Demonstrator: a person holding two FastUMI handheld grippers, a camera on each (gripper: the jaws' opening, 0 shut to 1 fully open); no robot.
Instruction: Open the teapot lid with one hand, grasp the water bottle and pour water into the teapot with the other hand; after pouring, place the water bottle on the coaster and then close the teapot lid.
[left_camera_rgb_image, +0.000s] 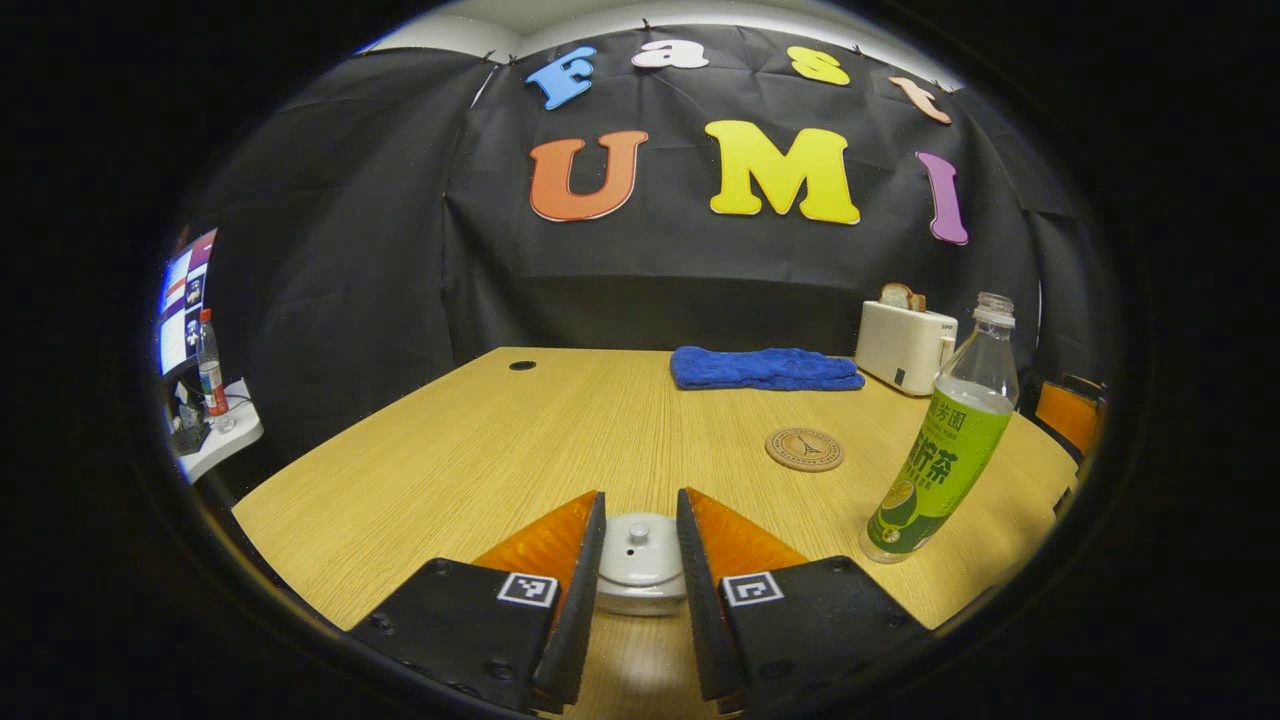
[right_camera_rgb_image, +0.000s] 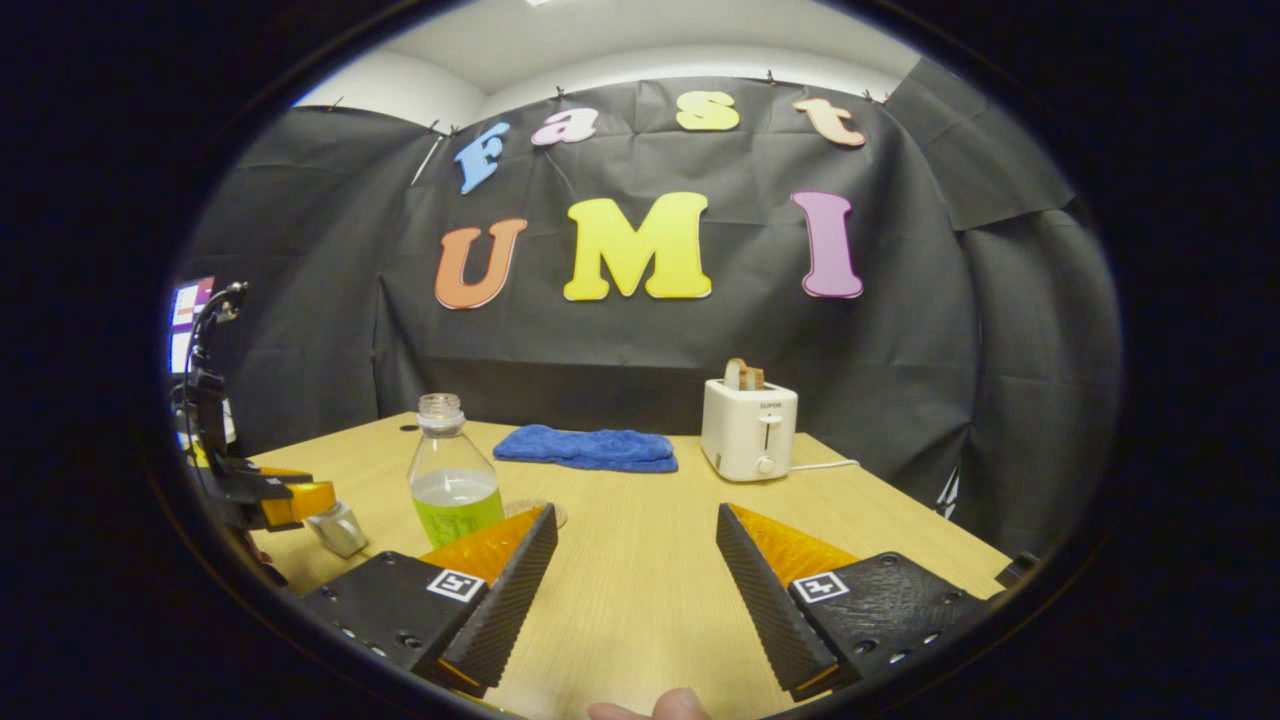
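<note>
The white teapot lid (left_camera_rgb_image: 638, 548), with a small knob on top, sits between the fingers of my left gripper (left_camera_rgb_image: 640, 545), which press on its two sides. The teapot's body under the lid is hidden. The uncapped water bottle (left_camera_rgb_image: 945, 450) with a green label stands upright on the table to the right of that gripper. A round brown coaster (left_camera_rgb_image: 805, 449) lies bare behind the lid. My right gripper (right_camera_rgb_image: 635, 560) hangs open over the table, and the bottle (right_camera_rgb_image: 452, 485) stands to its left. Farther left is the left gripper (right_camera_rgb_image: 290, 500) with the pale lid (right_camera_rgb_image: 340, 530).
A blue towel (left_camera_rgb_image: 765, 368) lies at the back of the wooden table (left_camera_rgb_image: 480, 450). A white toaster (right_camera_rgb_image: 750, 428) holding bread stands at the back right, its cord trailing right. A side shelf with another bottle (left_camera_rgb_image: 210, 365) is off the table's left edge.
</note>
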